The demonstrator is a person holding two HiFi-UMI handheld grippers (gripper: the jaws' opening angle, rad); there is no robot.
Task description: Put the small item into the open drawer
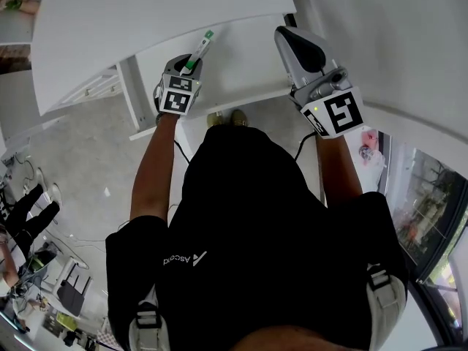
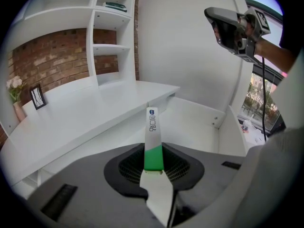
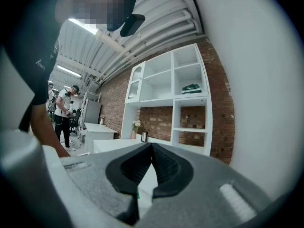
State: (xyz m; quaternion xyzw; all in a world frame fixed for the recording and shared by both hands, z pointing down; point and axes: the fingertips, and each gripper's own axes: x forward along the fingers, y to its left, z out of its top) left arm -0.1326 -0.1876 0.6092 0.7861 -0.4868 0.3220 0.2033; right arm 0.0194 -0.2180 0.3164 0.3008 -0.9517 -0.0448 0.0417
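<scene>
From above, the left hand-held gripper (image 1: 191, 66) held a small green and white tube (image 1: 202, 48) over the open drawer (image 1: 248, 61). In its own view, its jaws squeezed the tube. The right hand-held gripper (image 3: 151, 144) was clenched, with nothing in it.

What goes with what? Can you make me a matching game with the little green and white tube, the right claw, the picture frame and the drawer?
Things
1. green and white tube
2. right claw
3. picture frame
4. drawer

Places or states
A. standing on the desk beside the flowers
B. pulled open, below the desk
C. pinched in the left claw
D. shut, with nothing in it

Right pairs: 1-C, 2-D, 3-A, 4-B
</scene>
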